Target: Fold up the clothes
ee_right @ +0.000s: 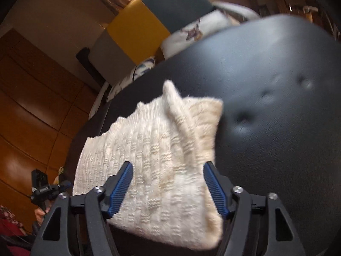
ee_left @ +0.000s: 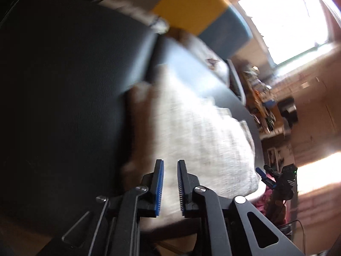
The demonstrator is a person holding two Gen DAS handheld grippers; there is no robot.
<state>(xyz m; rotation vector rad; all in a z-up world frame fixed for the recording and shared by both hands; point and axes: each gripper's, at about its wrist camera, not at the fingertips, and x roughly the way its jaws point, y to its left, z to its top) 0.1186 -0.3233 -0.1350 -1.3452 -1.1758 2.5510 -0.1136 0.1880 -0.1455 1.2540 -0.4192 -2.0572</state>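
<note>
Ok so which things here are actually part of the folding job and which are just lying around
Part of the job:
cream knitted garment
left hand-held gripper, jaws nearly closed, gripping nothing visible
right hand-held gripper, open over the knit
black padded surface the knit lies on

Just lying about:
yellow and blue cushion
patterned white fabric behind the surface
cluttered shelves
</note>
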